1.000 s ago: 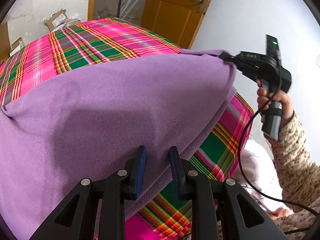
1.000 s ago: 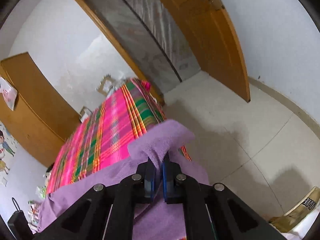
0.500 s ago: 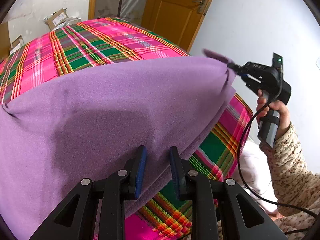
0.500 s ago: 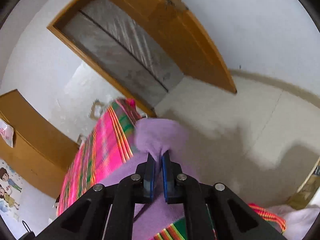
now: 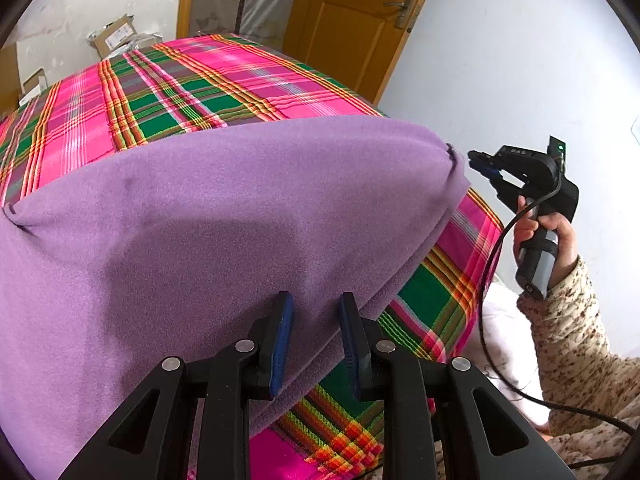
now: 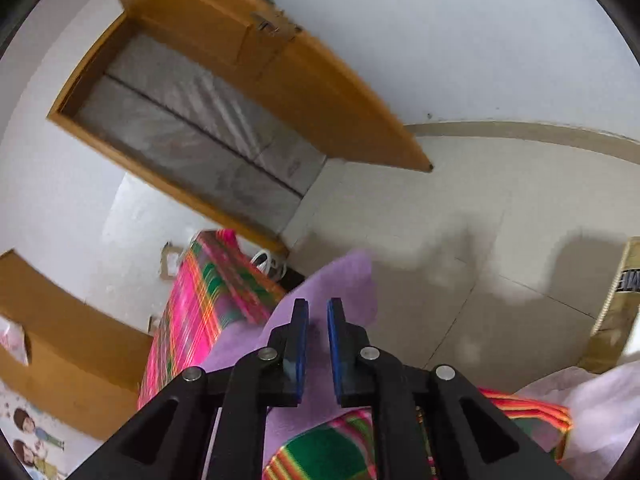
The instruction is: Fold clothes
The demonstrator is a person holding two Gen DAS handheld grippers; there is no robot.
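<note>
The purple fleece cloth (image 5: 224,216) lies spread over a bed covered with a pink and green plaid sheet (image 5: 208,84). The left hand-held gripper (image 5: 314,320) points down at the near edge of the cloth, its blue-padded fingers (image 5: 280,336) standing apart with a clear gap on either side of the cloth edge that runs beneath them; the pads do not press on the fabric, so it holds nothing.

Off to that gripper's right, the right hand-held gripper (image 5: 478,162) sits just beside the cloth's far corner, which shows a small pinched crease. In the left wrist view a narrow gap separates its tips from that corner. A hand (image 5: 554,240) in a speckled knit sleeve (image 5: 576,344) grips its handle, and a black cable (image 5: 486,280) hangs down from it.

In the right wrist view, the right hand-held gripper (image 6: 317,312) has its jaws opening, with a slim gap between the blue pads. The purple corner (image 6: 344,280) lies just ahead of and under the fingertips, not clamped. Beyond it are a tiled floor (image 6: 460,240) and an open wooden door (image 6: 320,80).
</note>
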